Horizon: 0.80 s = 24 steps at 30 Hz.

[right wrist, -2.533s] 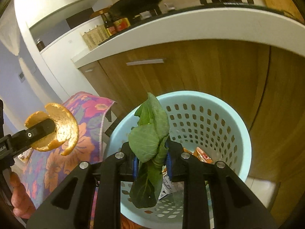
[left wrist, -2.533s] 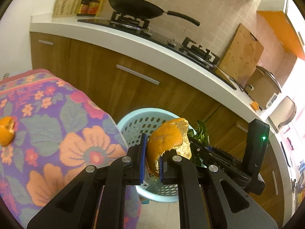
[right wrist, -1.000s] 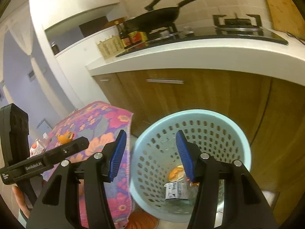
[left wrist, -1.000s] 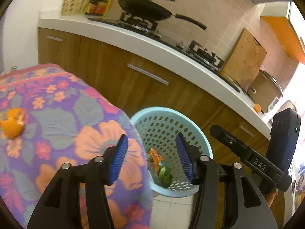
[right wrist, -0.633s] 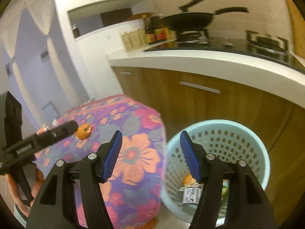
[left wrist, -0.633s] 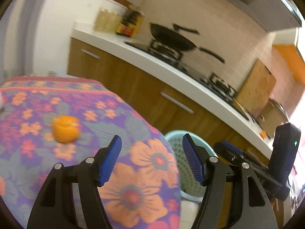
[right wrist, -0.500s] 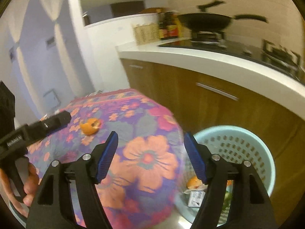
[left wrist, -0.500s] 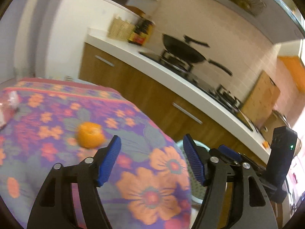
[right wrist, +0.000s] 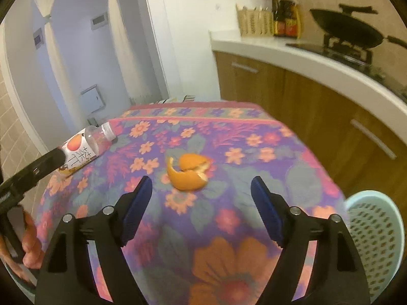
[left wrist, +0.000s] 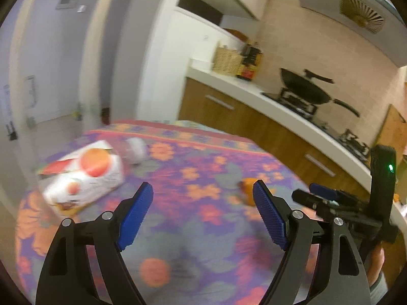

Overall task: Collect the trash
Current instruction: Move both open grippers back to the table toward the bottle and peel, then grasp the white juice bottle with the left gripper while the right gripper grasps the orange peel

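With the curled orange peel (right wrist: 188, 175) lying mid-table on the floral purple tablecloth (right wrist: 229, 137), just beyond the right gripper (right wrist: 201, 203), its jaws are opening w/ nothing btwn them: best drop straight down, straddle the peel, pinch its raised edge. Left gripper (left wrist: 203, 211), also opening and empty, suits the clear plastic peach-label bottle (left wrist: 84, 175) lying far left. Pale blue perforated basket (right wrist: 376, 231) waits near right.

Pale lilac walls (right wrist: 76, 50) and a tied white curtain (right wrist: 114, 12) stand behind the floral-clothed tabletop (right wrist: 229, 137). A white counter (right wrist: 318, 66) tops wooden cabinets (right wrist: 305, 101), carrying a black wok (right wrist: 348, 34) before beige tiles (left wrist: 318, 50).
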Motion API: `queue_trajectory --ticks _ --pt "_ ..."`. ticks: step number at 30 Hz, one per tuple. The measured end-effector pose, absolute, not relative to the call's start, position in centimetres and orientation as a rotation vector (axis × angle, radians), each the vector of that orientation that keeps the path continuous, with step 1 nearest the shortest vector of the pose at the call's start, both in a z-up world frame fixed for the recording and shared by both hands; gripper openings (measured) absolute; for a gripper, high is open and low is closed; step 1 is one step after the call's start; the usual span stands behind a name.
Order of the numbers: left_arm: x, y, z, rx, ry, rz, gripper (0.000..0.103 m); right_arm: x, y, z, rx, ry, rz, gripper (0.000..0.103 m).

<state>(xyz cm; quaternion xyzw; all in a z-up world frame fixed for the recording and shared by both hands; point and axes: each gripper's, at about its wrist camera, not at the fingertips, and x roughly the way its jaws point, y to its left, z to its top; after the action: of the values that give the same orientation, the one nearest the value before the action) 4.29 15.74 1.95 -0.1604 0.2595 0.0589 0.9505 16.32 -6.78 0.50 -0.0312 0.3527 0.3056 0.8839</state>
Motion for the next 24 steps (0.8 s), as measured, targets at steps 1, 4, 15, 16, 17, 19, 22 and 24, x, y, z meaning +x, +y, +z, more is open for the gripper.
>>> queue_trajectory --ticks 1,4,15,16,17,19,22,24 --pt "3.9 16.7 1.9 -0.319 0.528 0.139 0.079 16.7 -6.2 0.3 -0.066 0.736 0.633 0.076" --pt "3.0 18.8 1.9 -0.282 0.524 0.191 0.080 17.2 -4.2 -0.5 -0.097 0.719 0.603 0.076" --pt "1.3 27.2 1.5 -0.173 0.511 0.300 0.091 16.0 -2.3 -1.3 -0.202 0.640 0.535 0.077" --pt "1.6 28.2 1.1 -0.191 0.531 0.267 0.091 16.2 -2.4 -1.3 -0.196 0.647 0.535 0.078" --pt "2.1 29.1 0.6 -0.213 0.549 0.253 0.091 16.3 -2.4 -1.3 -0.193 0.654 0.538 0.078" --pt "2.9 30.5 -0.3 -0.263 0.577 0.213 0.091 16.6 -2.4 -1.4 -0.183 0.669 0.545 0.078" --pt "4.1 32.2 -1.9 -0.390 0.631 0.101 0.091 16.6 -2.6 -1.5 -0.175 0.670 0.539 0.078" --pt "4.0 32.3 -2.4 -0.427 0.635 0.073 0.090 16.4 -2.7 -1.4 -0.180 0.652 0.519 0.078"
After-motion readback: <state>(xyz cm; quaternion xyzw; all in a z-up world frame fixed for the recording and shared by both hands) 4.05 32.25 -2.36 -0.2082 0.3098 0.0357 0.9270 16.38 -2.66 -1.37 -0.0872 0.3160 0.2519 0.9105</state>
